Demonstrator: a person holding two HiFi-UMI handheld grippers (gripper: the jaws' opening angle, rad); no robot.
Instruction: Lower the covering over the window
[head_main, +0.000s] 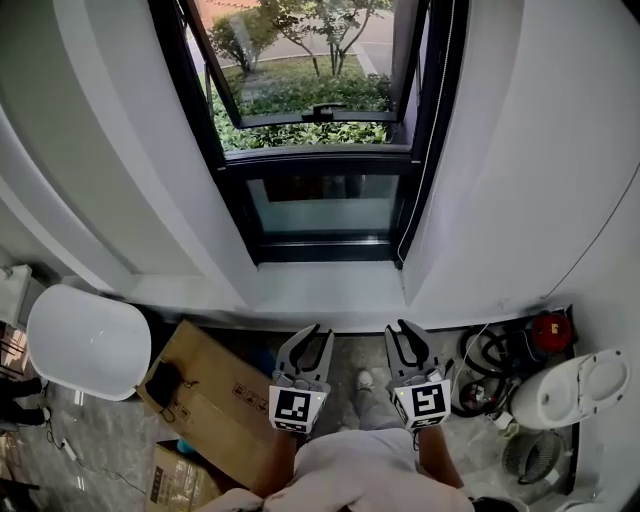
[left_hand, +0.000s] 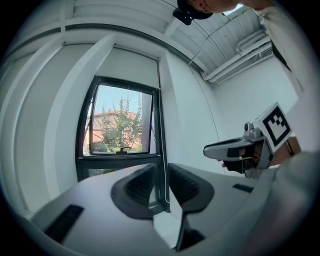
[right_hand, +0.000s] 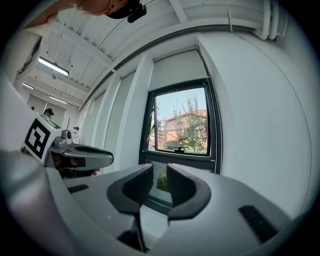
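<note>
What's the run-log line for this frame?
stage: pre-grasp | left gripper: open, empty | right gripper: open, empty | both aimed at window | blind: up

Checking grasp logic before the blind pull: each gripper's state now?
Left grey two-jaw gripper: open, holding nothing.
Right grey two-jaw gripper: open, holding nothing.

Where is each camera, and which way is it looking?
Head view: on the person's head, looking steeply down at the window, the left gripper, the right gripper and the person's top.
Left gripper view: on the left gripper, facing level toward the window; its own open jaws and the right gripper show.
Right gripper view: on the right gripper, facing the window; its open jaws and the left gripper show.
Shared: both gripper views show the window and the raised blind.
</note>
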